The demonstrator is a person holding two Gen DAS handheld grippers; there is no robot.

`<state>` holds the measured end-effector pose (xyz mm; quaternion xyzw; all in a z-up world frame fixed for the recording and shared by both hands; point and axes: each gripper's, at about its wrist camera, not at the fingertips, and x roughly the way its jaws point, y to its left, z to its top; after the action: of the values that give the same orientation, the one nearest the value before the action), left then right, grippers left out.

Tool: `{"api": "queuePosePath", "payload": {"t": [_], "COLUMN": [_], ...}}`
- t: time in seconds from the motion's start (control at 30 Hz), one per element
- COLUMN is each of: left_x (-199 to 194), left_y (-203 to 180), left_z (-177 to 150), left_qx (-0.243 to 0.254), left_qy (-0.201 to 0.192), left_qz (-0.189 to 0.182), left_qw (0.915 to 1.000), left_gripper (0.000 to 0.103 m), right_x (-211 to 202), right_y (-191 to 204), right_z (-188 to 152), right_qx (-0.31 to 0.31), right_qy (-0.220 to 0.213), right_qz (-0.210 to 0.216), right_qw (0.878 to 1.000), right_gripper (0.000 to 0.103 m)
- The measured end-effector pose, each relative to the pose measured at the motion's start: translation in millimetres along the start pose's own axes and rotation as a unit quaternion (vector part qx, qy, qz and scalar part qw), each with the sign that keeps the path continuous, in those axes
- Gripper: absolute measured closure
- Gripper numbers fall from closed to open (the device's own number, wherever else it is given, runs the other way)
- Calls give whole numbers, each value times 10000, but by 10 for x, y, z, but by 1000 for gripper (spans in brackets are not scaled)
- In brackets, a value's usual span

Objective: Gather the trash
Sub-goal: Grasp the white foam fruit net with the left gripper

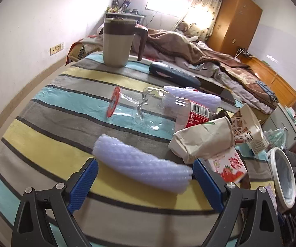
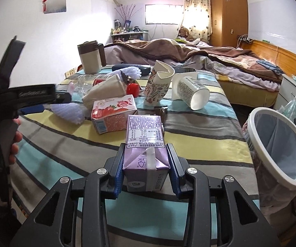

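Note:
In the right wrist view my right gripper (image 2: 146,150) is shut on a purple drink carton (image 2: 145,135), its blue pads pressing both sides just above the striped tablecloth (image 2: 199,127). My left gripper (image 1: 146,162) is open, and a white foam net sleeve (image 1: 141,164) lies on the cloth between its fingers, its right end against the right finger. From the right wrist view the left gripper (image 2: 53,105) comes in from the left, held by a hand (image 2: 14,142). A white-rimmed, bag-lined trash bin (image 2: 275,171) stands off the table's right edge.
More litter lies mid-table: a strawberry carton (image 2: 113,113), a brown paper cup (image 2: 104,91), a clear plastic bottle (image 1: 158,111), a patterned cup (image 2: 158,86), a white cup on its side (image 2: 193,94) and a second foam sleeve (image 1: 191,96). A lidded mug (image 1: 117,43) and a dark case (image 1: 172,72) sit at the far edge.

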<state>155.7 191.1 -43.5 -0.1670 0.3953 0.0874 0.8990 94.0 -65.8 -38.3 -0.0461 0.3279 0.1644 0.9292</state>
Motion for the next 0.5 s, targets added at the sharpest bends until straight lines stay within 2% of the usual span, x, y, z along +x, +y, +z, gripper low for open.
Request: {"api": "queuePosePath", "payload": {"t": [0.23, 0.37, 0.5], "left_x": [147, 52, -92], "left_y": [-51, 87, 254], "left_z": [-68, -193, -291], "left_qx": [272, 392, 413], "left_qy": [243, 280, 333], "left_qz": [530, 851, 980], "left_qw": [9979, 9952, 9938], "left_gripper": [9, 9, 9], "right_x": [16, -4, 7], "right_y": [-19, -27, -18], "right_z": [17, 23, 23], "right_qx": [18, 20, 24], "right_qy": [8, -31, -22], "right_qz": [13, 98, 198], "right_qw": [10000, 9999, 9998], "right_gripper": [64, 64, 64]}}
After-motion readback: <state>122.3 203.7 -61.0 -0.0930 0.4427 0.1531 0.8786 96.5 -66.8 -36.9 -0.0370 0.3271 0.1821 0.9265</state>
